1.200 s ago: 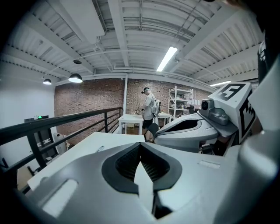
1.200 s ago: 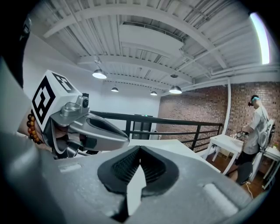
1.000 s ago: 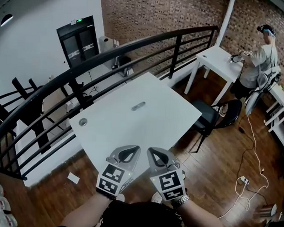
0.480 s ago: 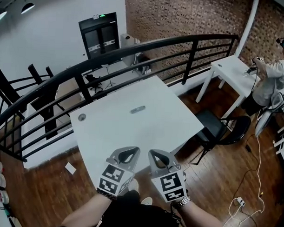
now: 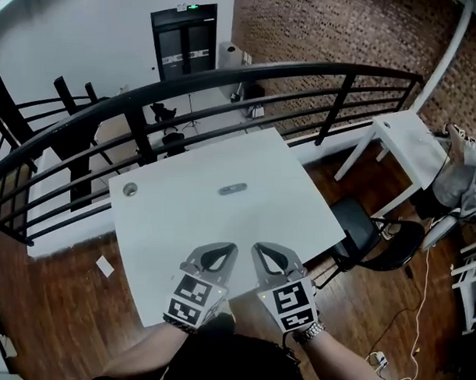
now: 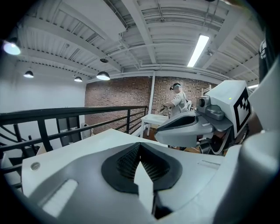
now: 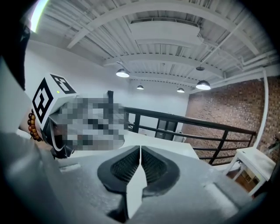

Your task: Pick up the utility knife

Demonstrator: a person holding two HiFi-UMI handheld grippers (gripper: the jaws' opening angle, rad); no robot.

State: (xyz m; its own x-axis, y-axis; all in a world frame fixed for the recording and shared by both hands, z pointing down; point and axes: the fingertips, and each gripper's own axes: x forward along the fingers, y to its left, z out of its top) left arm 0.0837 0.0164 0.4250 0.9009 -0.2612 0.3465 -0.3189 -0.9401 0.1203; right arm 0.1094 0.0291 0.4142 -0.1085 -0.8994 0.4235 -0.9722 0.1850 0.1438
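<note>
Tabletop scene from the head view, read left to right. Near left edge of white table [image 5: 174, 245], round cable hole [image 5: 130, 189]. Above near edge, left gripper [image 5: 219, 251], jaws pressed together with nothing between them; in left gripper view, ribbed pads [image 6: 127, 162] meeting along one seam. Farther up the table, utility knife [image 5: 231, 190], lying flat, untouched, well apart from both tools. Long axis across the table, right end tilted slightly away. Just beside the first tool, right gripper [image 5: 263, 251], jaws likewise pressed together and empty. Off right edge of table, black chair [image 5: 376, 245].

Key relation: utility knife straight ahead of both tools, roughly in line with the gap between them, a little closer to the left tips. Either hand probably suitable, left marginally nearer. Likely needs of the next move: jaws spread, reach forward and down, pads set across the narrow width, not along the length. Blade end not distinguishable.
</note>
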